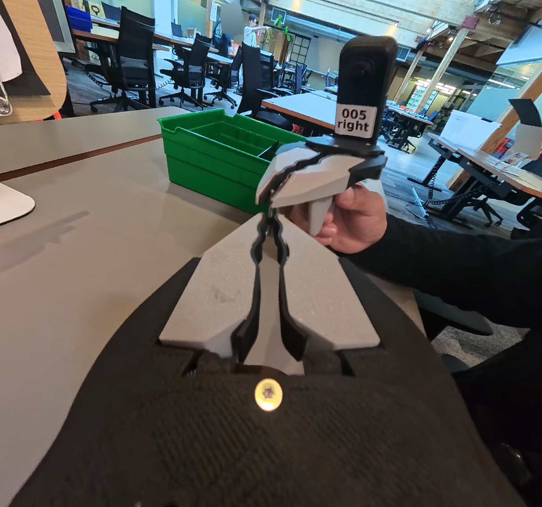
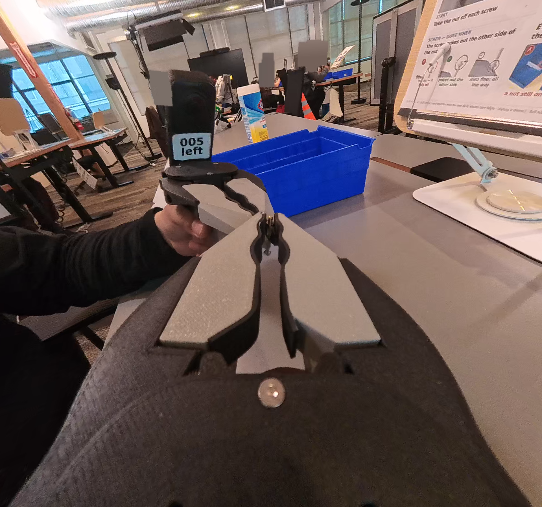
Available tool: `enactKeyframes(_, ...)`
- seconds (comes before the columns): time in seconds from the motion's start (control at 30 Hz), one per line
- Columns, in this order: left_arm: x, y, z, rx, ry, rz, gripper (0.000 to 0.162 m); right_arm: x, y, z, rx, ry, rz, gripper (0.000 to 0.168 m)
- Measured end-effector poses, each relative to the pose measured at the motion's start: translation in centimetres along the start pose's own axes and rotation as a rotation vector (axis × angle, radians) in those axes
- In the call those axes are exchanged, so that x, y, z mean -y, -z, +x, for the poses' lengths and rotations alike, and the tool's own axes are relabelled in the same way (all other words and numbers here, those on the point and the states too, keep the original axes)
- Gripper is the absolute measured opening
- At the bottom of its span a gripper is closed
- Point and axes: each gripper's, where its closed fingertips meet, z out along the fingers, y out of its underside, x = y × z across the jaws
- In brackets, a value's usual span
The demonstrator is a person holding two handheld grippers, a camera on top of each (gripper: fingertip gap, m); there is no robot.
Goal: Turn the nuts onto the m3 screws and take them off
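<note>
Brass glints between our right gripper's [image 2: 268, 223] fingertips, where a small nut [image 2: 268, 219] sits on a thin m3 screw [image 2: 267, 245] whose head end points back toward the right wrist camera. We hold our right gripper clenched on that screw, its grey fingers [image 2: 217, 284] nearly meeting at the tips. Our left gripper [image 2: 258, 210] comes in from the left of that view and meets the same spot tip to tip, its jaws drawn together around the nut end; the part is too small for us to tell exactly which surfaces it pinches.

From the left wrist view we see the same meeting: our left gripper [image 1: 268, 223] narrowed to a slit, with a thin dark piece between the tips, and the right gripper [image 1: 271, 197] reaching down onto it from above right. Our right hand [image 1: 355, 223] wraps its handle, black sleeve behind it; our left hand [image 2: 183, 233] grips the other handle.

Both tools hover above the grey table [image 1: 102, 229]. Behind the tips in the left wrist view stands a green bin [image 1: 211, 167]; in the right wrist view a blue bin [image 2: 316, 173] stands just past them, with a wipes canister [image 2: 252, 114] behind it. To the right a white stand [image 2: 469, 197] carries a printed instruction sheet [image 2: 481, 53]. Office chairs and desks fill the room beyond.
</note>
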Motion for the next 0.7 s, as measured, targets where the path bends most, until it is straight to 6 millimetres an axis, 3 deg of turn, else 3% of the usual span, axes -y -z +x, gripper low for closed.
enactKeyframes(0.7, -0.69, -0.37, 0.21, -0.019, 0.014, -0.028, 0.003, 0.33, 0.31, 0.22, 0.003, -0.019, 0.018, 0.002)
